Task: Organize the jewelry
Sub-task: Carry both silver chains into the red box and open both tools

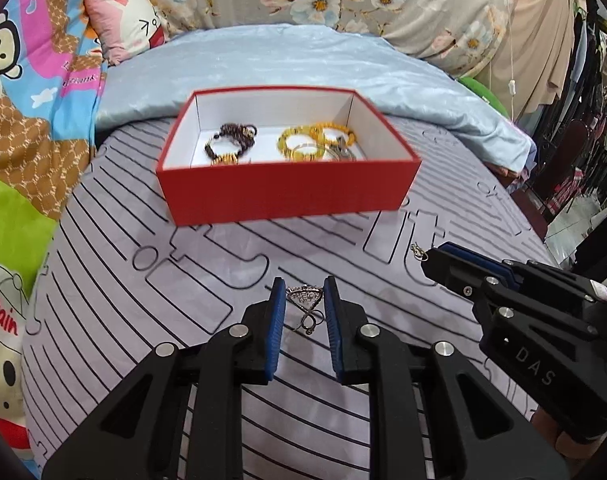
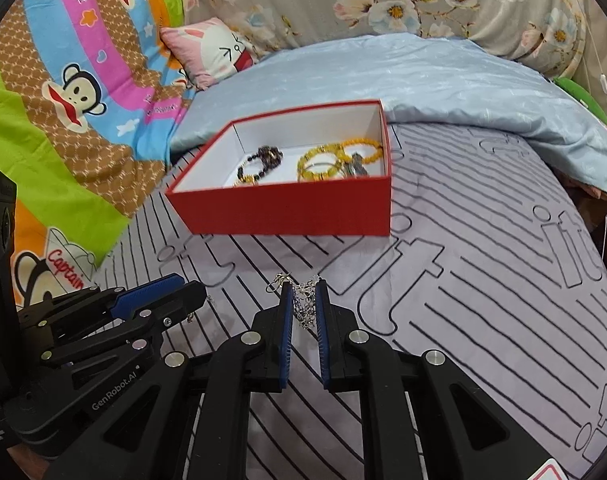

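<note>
The left gripper [image 1: 303, 300] clenches a silver filigree earring [image 1: 305, 302]; the right gripper [image 2: 303, 304] clenches its silver mate [image 2: 305, 306]. Both hang over the striped lilac bedsheet [image 2: 483, 280], likely bound for the red cardboard box [image 1: 287, 196] at twelve o'clock, where beaded bracelets [image 1: 315, 142] already lie.

light: bright, even, soft | shadows: faint under the red box [image 1: 287, 196] | glare: none | blur: slight smear on box edges | distortion: strong fisheye bending, dark corners | focus: tongs sharp
</note>
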